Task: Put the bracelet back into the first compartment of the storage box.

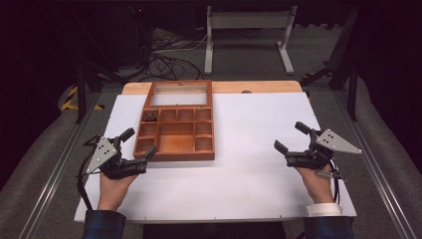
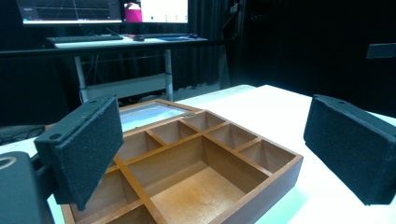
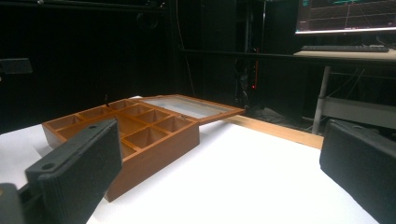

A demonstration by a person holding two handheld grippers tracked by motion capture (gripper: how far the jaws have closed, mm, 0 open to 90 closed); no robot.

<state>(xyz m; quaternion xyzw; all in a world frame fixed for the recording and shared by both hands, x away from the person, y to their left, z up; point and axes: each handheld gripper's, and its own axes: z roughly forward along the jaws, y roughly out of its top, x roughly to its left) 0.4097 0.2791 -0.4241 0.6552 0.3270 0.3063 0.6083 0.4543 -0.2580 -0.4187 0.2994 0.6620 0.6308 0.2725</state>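
Wooden box (image 1: pixel 176 130) sits at 1 o'clock just beside left gripper (image 1: pixel 140 144), jaws wide and empty; right gripper (image 1: pixel 290 138), also wide, well apart.

Reddish-brown wooden box (image 1: pixel 179 130), white table (image 1: pixel 259 149), black-padded jaws on both grippers.

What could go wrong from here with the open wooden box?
The left tongs hover open close to the brown wooden compartment box; a careless push could slide it on the white table sheet. The glass-paned lid lies opened back over the sheet's far edge, so pressing it might strain the hinges.
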